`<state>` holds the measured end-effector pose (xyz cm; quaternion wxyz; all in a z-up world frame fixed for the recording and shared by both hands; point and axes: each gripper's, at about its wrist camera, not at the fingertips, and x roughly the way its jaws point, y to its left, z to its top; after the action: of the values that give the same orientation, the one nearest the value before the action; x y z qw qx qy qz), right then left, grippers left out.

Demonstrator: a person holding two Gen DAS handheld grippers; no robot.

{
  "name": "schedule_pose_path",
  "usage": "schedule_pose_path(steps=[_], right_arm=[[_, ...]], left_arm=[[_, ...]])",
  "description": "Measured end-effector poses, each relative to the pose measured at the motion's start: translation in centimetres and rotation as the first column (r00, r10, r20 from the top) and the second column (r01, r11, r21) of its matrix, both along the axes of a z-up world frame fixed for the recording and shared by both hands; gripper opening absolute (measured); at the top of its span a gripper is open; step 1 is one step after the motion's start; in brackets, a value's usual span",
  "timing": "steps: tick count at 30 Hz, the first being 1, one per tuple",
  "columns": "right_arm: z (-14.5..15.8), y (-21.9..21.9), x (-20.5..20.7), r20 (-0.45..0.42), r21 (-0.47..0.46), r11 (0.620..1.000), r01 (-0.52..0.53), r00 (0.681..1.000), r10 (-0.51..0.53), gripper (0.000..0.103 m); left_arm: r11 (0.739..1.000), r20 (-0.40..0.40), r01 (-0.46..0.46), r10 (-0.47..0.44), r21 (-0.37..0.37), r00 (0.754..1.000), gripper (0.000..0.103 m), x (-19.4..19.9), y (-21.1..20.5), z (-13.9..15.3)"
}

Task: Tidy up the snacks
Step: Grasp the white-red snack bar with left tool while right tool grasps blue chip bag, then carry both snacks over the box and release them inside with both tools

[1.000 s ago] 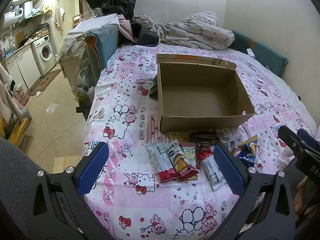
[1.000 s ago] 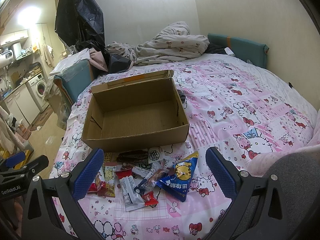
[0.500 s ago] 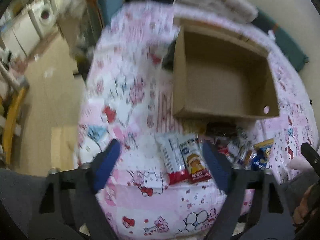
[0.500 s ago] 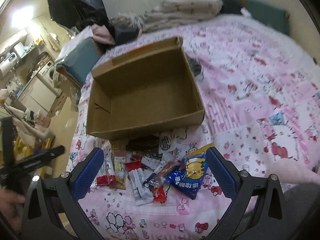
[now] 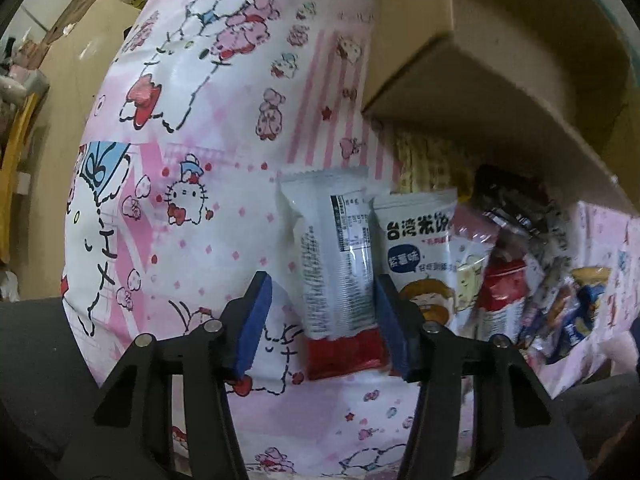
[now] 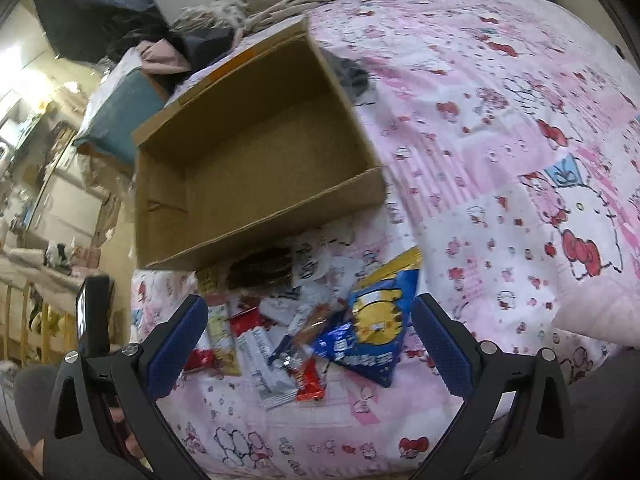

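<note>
My left tongs (image 5: 322, 316), just closing, straddle the white-and-red snack bar packet (image 5: 340, 276) without gripping; it lies lengthwise, red end toward me. Right tongs (image 6: 310, 342) gape apart.

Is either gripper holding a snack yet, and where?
Neither. The left gripper, closing, straddles the white-and-red packet without pinching; the right gripper is open.

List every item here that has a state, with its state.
Cardboard box: open, empty.
White-and-red snack packet: sealed, flat on the bedsheet, between the left gripper pads.
Left gripper: closing, not yet gripping.
Right gripper: open, above the snack pile.
</note>
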<state>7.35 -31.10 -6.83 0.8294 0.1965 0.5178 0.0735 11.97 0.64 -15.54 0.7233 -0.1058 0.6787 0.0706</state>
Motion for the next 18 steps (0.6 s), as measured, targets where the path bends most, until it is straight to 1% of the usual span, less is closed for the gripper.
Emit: schedule_pose_path(steps=[2, 4, 5, 6, 8, 10, 11, 12, 13, 14, 15, 16, 18], right_arm=[[-0.8, -0.9, 0.4, -0.04, -0.009, 0.999, 0.036, 0.999, -0.037, 0.103], [-2.0, -1.9, 0.8, -0.104, -0.015, 0.998, 0.068, 0.992, -0.069, 0.102], [-2.7, -2.4, 1.0, -0.14, -0.015, 0.996, 0.088, 0.986, -0.089, 0.098], [-3.5, -2.8, 1.1, -0.175, -0.015, 0.995, 0.103, 0.979, -0.104, 0.09], [-5.1, -3.4, 1.3, -0.246, 0.006, 0.991, 0.132, 0.961, -0.127, 0.088], [-6.6, -3.4, 1.7, -0.299, 0.032, 0.988, 0.152, 0.945, -0.136, 0.086], [-7.1, -3.2, 1.9, -0.313, 0.037, 0.988, 0.151, 0.94, -0.132, 0.081], [-7.6, -2.8, 2.1, -0.323, 0.038, 0.99, 0.136, 0.939, -0.116, 0.063], [-8.1, -2.2, 2.4, -0.34, 0.041, 0.994, 0.104, 0.937, -0.084, 0.053], [-8.4, -1.9, 2.5, -0.35, 0.042, 0.996, 0.085, 0.935, -0.065, 0.037], [-8.3, -1.6, 2.4, -0.345, 0.037, 0.997, 0.071, 0.937, -0.054, 0.036], [-7.6, -1.5, 2.1, -0.319, 0.001, 0.999, 0.054, 0.946, -0.051, 0.035], [-5.8, -1.5, 1.4, -0.268, -0.039, 0.998, 0.046, 0.962, -0.055, 0.034]], left_arm=[[1.0, 0.011, 0.0, 0.0, 0.009, 1.0, 0.027, -0.4, 0.0, 0.0], [1.0, 0.025, 0.004, -0.004, 0.002, 1.0, 0.027, -0.9, 0.1, 0.2], [1.0, 0.029, 0.003, -0.003, 0.005, 1.0, 0.027, -1.1, 0.3, 0.1], [1.0, 0.036, -0.008, 0.008, 0.004, 0.999, 0.027, -1.3, 0.6, 0.4], [1.0, 0.048, -0.019, 0.02, -0.01, 0.999, 0.027, -1.8, 1.0, 1.1], [1.0, 0.081, -0.002, 0.001, 0.005, 0.997, 0.027, -2.6, 0.9, 2.3], [1.0, 0.094, 0.004, -0.005, 0.011, 0.996, 0.027, -2.6, 0.9, 2.9], [1.0, 0.11, 0.008, -0.009, 0.015, 0.994, 0.027, -3.0, 0.9, 3.5], [1.0, 0.119, 0.003, -0.005, 0.013, 0.993, 0.027, -3.7, 1.1, 3.7], [1.0, 0.128, -0.005, 0.004, 0.005, 0.992, 0.027, -3.2, 1.3, 4.4], [1.0, 0.137, -0.01, 0.009, 0.002, 0.991, 0.027, -3.5, 1.3, 4.9], [1.0, 0.15, -0.015, 0.015, -0.003, 0.989, 0.027, -3.7, 1.4, 5.6], [1.0, 0.177, -0.024, 0.026, -0.013, 0.984, 0.027, -4.3, 1.5, 6.5]])
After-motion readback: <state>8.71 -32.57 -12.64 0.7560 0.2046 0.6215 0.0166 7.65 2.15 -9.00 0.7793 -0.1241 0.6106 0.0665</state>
